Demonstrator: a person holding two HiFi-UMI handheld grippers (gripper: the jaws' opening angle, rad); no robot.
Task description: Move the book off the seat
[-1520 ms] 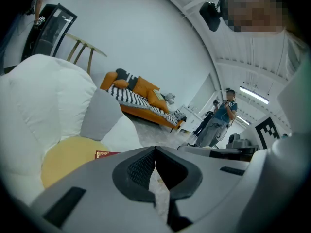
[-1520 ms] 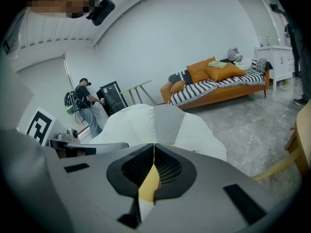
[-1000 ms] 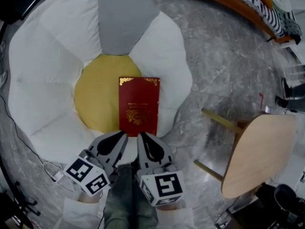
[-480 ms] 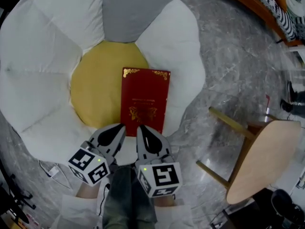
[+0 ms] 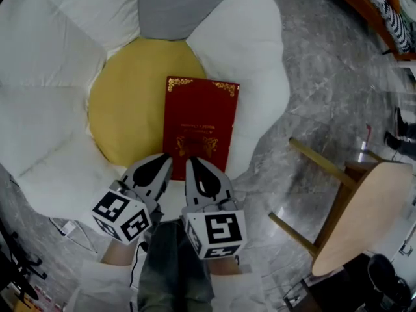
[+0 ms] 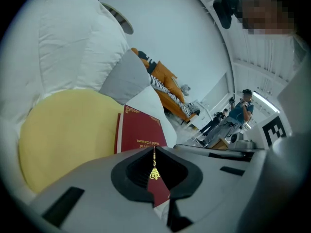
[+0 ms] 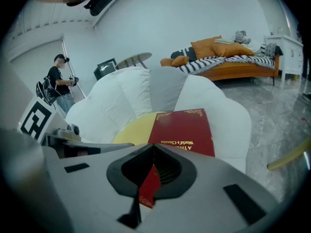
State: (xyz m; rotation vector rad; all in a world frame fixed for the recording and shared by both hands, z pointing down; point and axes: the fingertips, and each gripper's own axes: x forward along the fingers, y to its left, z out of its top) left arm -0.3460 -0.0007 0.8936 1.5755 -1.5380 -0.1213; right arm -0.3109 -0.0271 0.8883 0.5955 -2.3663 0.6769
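Approach to the book. Over the last second both grippers have come forward across the near rim of the seat. Their tips, which a moment ago stood just short of the book, now overlap its near edge in the head view. The book itself has not shifted. It lies flat and closed, cover up, on the right part of the yellow centre, with its right edge reaching onto a white petal. The task is thus at its opening step: the reach is nearly made, but nothing is gripped yet.

Pose. The left gripper and right gripper are held side by side, close together and near the person's legs. Both point away from the person toward the far side of the seat and angle down at the cover. Each has its jaws pressed together with nothing between them; the red cover shows only through the hollow behind the tips. The jaws would probably have to spread before they can take the near edge. A wooden stool stands on the floor to the right, well apart from the seat.
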